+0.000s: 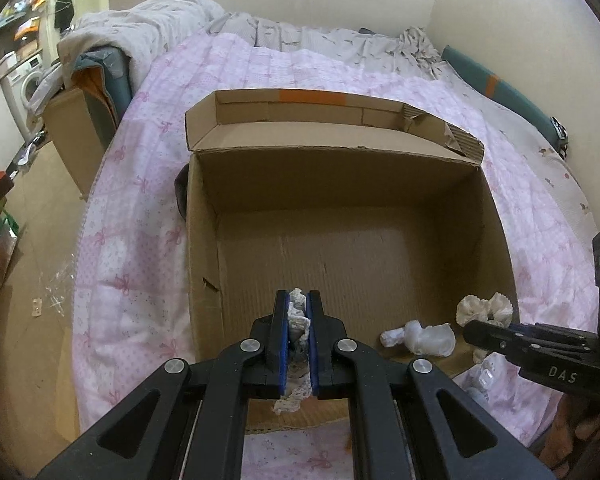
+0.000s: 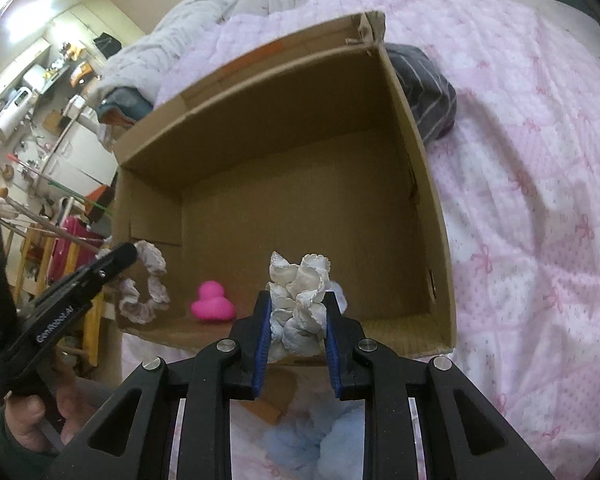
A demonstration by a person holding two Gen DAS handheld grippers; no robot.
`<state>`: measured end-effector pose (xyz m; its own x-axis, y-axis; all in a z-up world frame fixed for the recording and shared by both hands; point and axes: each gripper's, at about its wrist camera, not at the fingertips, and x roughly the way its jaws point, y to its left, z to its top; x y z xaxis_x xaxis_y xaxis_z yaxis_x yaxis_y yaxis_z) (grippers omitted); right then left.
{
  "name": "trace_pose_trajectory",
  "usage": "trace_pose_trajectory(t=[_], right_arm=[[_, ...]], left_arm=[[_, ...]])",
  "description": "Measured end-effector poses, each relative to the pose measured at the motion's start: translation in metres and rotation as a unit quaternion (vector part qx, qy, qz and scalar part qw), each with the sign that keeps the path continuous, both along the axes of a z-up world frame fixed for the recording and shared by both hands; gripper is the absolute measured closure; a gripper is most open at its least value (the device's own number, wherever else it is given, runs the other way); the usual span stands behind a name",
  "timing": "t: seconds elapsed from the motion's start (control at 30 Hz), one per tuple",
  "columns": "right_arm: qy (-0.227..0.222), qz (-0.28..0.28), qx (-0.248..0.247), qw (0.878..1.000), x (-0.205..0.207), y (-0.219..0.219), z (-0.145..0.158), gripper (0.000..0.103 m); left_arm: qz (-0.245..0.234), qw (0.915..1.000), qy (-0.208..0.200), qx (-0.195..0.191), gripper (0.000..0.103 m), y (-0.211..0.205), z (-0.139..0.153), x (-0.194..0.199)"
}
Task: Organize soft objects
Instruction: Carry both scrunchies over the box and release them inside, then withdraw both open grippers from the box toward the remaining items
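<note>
Dark striped cloth (image 2: pixel 424 88) half hidden behind the cardboard box (image 2: pixel 420 168) wall

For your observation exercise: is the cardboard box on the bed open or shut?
Open. The cardboard box has its top flap folded back, and its brown floor shows in both wrist views.

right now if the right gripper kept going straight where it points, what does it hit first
Probably the bare cardboard floor of the box. The right gripper, shut on a white scrunchie, angles down into it, and nothing lies ahead; the pink duck sits off to the left. Depth is unclear.
</note>
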<state>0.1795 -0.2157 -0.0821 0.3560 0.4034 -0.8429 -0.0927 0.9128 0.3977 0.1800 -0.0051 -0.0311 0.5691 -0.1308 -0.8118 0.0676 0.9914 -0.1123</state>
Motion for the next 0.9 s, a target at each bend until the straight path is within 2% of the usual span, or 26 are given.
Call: trace_pose_trajectory(t=[0.33, 0.4, 0.5, 0.57, 0.63, 0.8, 0.9], right_arm=[[0.012, -0.008, -0.003, 1.0, 0.0028, -0.0006, -0.0039, 0.077], [0.011, -0.007, -0.006, 1.0, 0.0042, 0.0012, -0.0037, 0.077], [0.011, -0.006, -0.007, 1.0, 0.0038, 0.0021, -0.0041, 0.077], [0.013, -0.007, -0.004, 1.0, 0.0044, 0.0022, -0.0046, 0.077], [0.015, -0.009, -0.001, 1.0, 0.0048, 0.0011, -0.0057, 0.076], [0.016, -0.01, 0.002, 1.0, 0.0046, -0.0022, -0.0075, 0.074], [0.017, -0.011, 0.004, 1.0, 0.0047, -0.0025, -0.0082, 0.068]], left_arm=[[0.0, 0.9999, 0.004, 0.012, 0.094, -0.0017, -0.002, 0.0014], [0.0, 0.9999, 0.009, 0.013, 0.089, -0.0023, -0.0034, 0.0022], [-0.006, 0.9999, 0.005, 0.013, 0.073, -0.0057, -0.002, 0.0002], [-0.002, 0.9997, -0.005, 0.026, 0.049, -0.0075, 0.0, -0.0019], [0.004, 0.9992, -0.021, 0.033, 0.042, -0.0075, 0.0039, -0.0043], [0.011, 0.9992, -0.021, 0.033, 0.041, -0.005, 0.0052, -0.0034], [0.014, 0.9991, -0.018, 0.037, 0.041, -0.0036, 0.0042, -0.0025]])
